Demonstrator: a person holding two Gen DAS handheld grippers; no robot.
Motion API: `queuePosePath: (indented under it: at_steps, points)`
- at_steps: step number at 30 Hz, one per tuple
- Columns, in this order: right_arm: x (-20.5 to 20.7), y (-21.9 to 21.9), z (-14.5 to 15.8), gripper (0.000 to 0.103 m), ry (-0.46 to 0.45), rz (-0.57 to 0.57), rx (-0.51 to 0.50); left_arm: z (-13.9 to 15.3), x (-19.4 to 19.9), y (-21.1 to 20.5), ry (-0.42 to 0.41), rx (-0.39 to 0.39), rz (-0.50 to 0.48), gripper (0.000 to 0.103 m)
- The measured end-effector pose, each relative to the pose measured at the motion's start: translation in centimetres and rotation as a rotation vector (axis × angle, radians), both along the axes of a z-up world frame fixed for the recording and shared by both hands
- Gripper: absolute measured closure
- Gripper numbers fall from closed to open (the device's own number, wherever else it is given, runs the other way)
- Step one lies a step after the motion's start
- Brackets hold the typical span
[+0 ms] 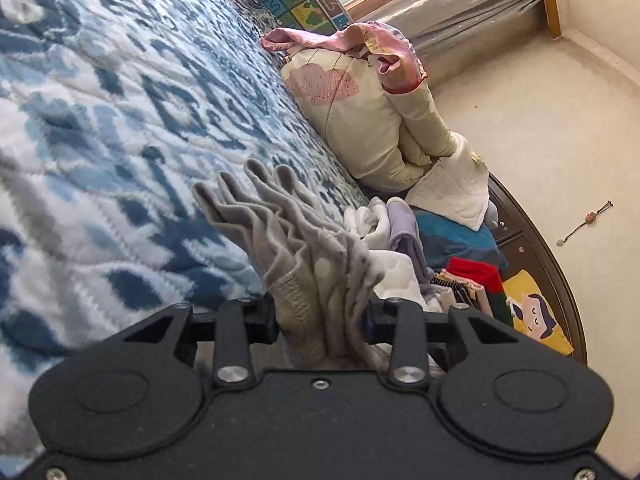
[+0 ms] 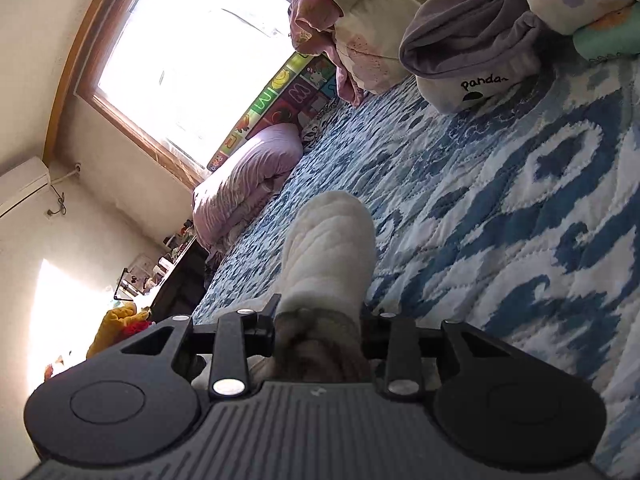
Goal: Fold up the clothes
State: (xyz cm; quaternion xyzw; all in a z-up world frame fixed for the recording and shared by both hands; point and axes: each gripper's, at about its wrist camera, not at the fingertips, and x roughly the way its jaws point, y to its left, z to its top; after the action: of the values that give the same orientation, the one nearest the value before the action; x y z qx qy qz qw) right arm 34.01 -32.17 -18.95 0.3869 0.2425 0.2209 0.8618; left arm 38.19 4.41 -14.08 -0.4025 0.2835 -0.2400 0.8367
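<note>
Under me spreads the blue and white quilt [image 1: 120, 128], covering the bed from edge to edge. At its far side, by the window [image 2: 192, 60], lies a rolled lilac duvet [image 2: 244, 196], and a cream pillow [image 1: 360, 120] with a pink cloth over its top sits at the quilt's edge. Nearer, a heap of folded clothes [image 1: 440, 248] lies just past my left side. In the right wrist view a purple garment [image 2: 472, 40] marked "panda" rests on the quilt, well apart from my grip.

My left gripper [image 1: 322, 320] is clamped on a grey cloth [image 1: 296, 240]; its bunched pleats fan up out of the jaws, above the quilt. My right gripper [image 2: 318, 328] is closed on a white quilted cloth [image 2: 332, 244], which stands out from the jaws in a thick rounded fold over the quilt. I cannot tell whether the two are one garment.
</note>
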Motion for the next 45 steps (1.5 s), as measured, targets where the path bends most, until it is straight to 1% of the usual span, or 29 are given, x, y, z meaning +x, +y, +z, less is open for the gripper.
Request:
queuePosePath:
  at_steps: [2,4,5,6,7,8,9,10,11,12,13,14,16,17,19,20,21,23,24,26,28,29,31,34,36,37,39,41,45]
  points:
    - [2.8,-0.6,1.9,0.067,-0.031,0.003,-0.004,2.2,3.2,-0.8,-0.037,-0.015,0.005,0.068]
    - [6.0,-1.4,4.5,0.067,-0.061,-0.002,0.001,4.3,6.9,-1.7,-0.065,-0.036,0.021,0.068]
    - [7.5,-1.8,5.9,0.067,-0.08,-0.015,-0.002,5.2,9.3,-2.2,-0.067,-0.033,0.031,0.062]
    - [9.4,-2.1,7.3,0.067,-0.094,-0.033,-0.025,5.6,11.6,-2.8,-0.059,-0.009,0.034,0.052]
    - [11.4,-2.3,8.7,0.066,-0.109,-0.051,-0.049,5.6,13.5,-3.4,-0.032,0.037,0.024,0.016]
    - [13.3,-2.5,10.1,0.062,-0.123,-0.069,-0.074,4.8,14.8,-3.7,0.029,0.105,0.035,0.008]
    - [15.3,-2.7,10.8,0.045,-0.108,-0.116,-0.134,3.8,15.2,-3.7,0.096,0.16,0.062,0.009]
    - [17.1,-2.9,11.0,0.027,-0.062,-0.169,-0.224,2.7,14.6,-3.3,0.133,0.193,0.072,0.01]
    - [18.1,-3.4,10.6,0.029,0.012,-0.219,-0.277,1.4,13.1,-2.6,0.135,0.208,0.06,0.01]
    - [17.6,-4.3,9.6,0.034,0.047,-0.211,-0.242,0.1,11.5,-1.9,0.128,0.219,0.043,0.01]
    - [17.2,-5.1,8.6,0.034,0.081,-0.202,-0.206,-1.3,9.6,-1.2,0.15,0.248,0.041,0.01]
    - [15.6,-5.5,7.4,0.034,0.085,-0.176,-0.176,-2.7,7.6,-0.4,0.184,0.284,0.045,0.011]
    - [11.3,-5.3,4.4,0.033,0.117,-0.159,-0.158,-4.0,3.2,1.3,0.109,0.26,0.042,0.013]
    - [9.1,-5.2,2.9,0.033,0.133,-0.15,-0.15,-4.1,1.1,1.8,0.1,0.255,0.041,0.013]
    - [4.5,-4.9,-0.4,0.033,0.192,-0.119,-0.075,-3.8,-2.6,2.7,0.126,0.232,0.053,0.012]
    - [2.2,-4.5,-1.7,0.033,0.224,-0.11,-0.061,-3.7,-4.2,3.2,0.152,0.203,0.067,0.01]
    - [0.0,-3.9,-2.6,0.036,0.231,-0.109,-0.06,-3.5,-5.8,3.4,0.175,0.18,0.079,0.009]
    - [-4.8,-2.7,-2.7,0.035,0.172,-0.103,-0.098,-2.8,-8.9,3.8,0.212,0.145,0.103,0.004]
    - [-6.2,-2.1,-2.3,0.035,0.183,-0.091,-0.113,-2.4,-10.3,3.7,0.217,0.138,0.102,0.004]
    - [-8.8,-1.0,-1.3,0.026,0.206,-0.053,-0.129,-1.6,-12.9,3.5,0.221,0.124,0.092,0.004]
    - [-10.8,0.1,0.4,0.017,0.222,-0.008,-0.153,-0.4,-16.0,3.1,0.204,0.141,0.09,0.003]
    - [-11.9,0.7,1.2,0.015,0.225,0.009,-0.182,0.5,-17.5,2.7,0.189,0.173,0.083,0.001]
    - [-13.8,1.9,3.1,0.007,0.221,0.039,-0.235,2.1,-19.8,1.9,0.157,0.254,0.071,0.0]
    - [-16.5,3.3,6.1,0.001,0.188,0.066,-0.297,5.0,-23.1,0.1,0.096,0.446,0.073,0.0]
    - [-18.5,3.9,8.3,0.001,0.146,0.076,-0.314,7.0,-25.3,-1.0,0.042,0.579,0.107,0.0]
    - [-19.4,4.2,9.4,0.001,0.124,0.084,-0.318,7.8,-26.2,-1.4,0.02,0.622,0.126,0.0]
    - [-21.0,4.9,11.7,0.0,0.092,0.086,-0.365,9.4,-28.0,-2.0,-0.019,0.692,0.163,0.0]
    - [-22.4,5.5,14.0,0.0,0.074,0.082,-0.413,10.6,-29.4,-2.2,-0.052,0.708,0.173,0.0]
    - [-25.0,5.8,16.9,0.0,0.043,0.081,-0.439,12.7,-32.0,-2.5,-0.117,0.723,0.183,0.0]
